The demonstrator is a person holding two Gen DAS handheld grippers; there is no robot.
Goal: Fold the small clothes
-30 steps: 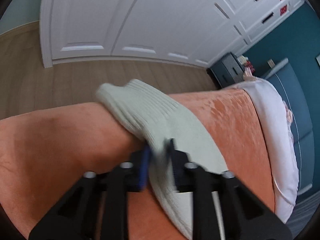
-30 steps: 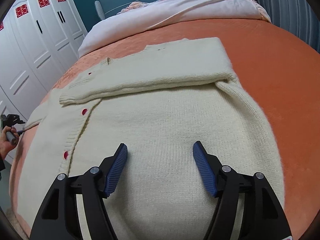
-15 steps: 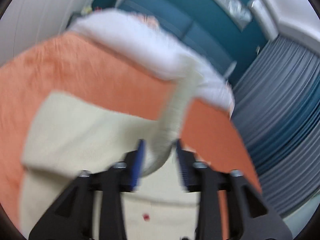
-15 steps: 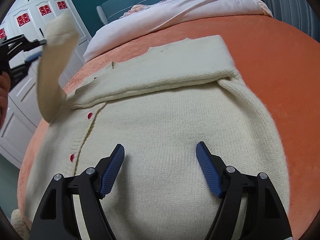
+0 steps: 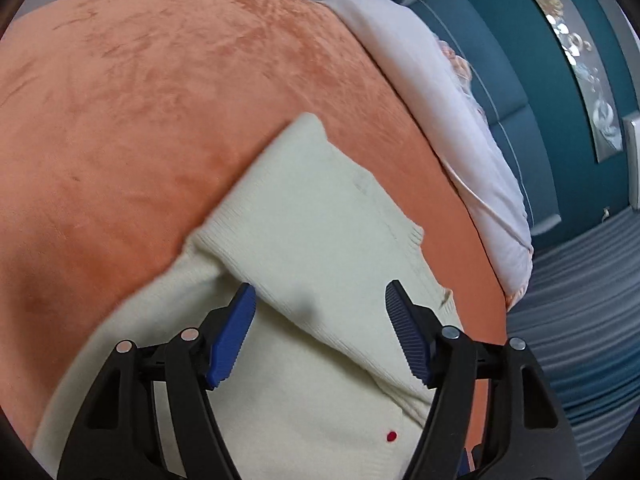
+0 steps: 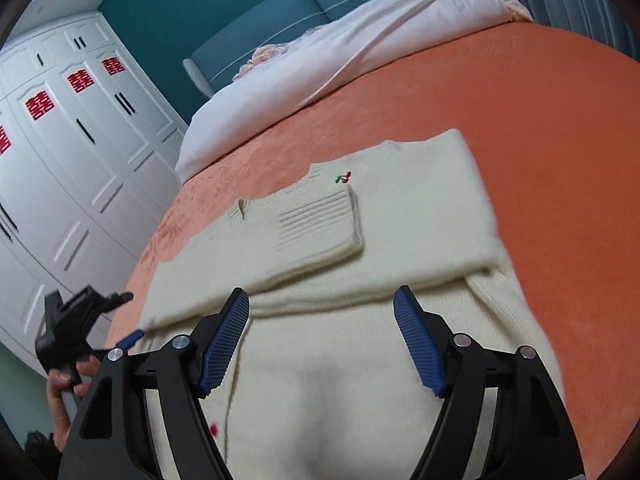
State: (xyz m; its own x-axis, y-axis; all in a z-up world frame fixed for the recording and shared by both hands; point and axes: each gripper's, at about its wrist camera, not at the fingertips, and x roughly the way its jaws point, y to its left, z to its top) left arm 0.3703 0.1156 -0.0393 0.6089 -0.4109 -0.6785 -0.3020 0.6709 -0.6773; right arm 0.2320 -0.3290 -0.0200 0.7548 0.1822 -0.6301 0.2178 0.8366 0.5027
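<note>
1. Right wrist view, nearest: my right gripper (image 6: 320,344) hangs with jaws spread wide and nothing between them, over the near body of the cream cardigan (image 6: 328,392), which lies flat on the orange bedspread (image 6: 540,128).
2. At the left edge, my left gripper (image 6: 120,316) sits beside the cardigan's left side; the left wrist view shows its jaws spread too, holding nothing.
3. Just beyond my right jaws, both sleeves lie folded across the chest; the ribbed cuff (image 6: 320,220) rests on top, near a small cherry motif (image 6: 343,177).
4. I judge the sleeve folds done; the body looks not yet folded, so the hem-to-collar fold remains.
5. Farther off, a pale duvet (image 6: 340,56) is bunched at the headboard.
</note>
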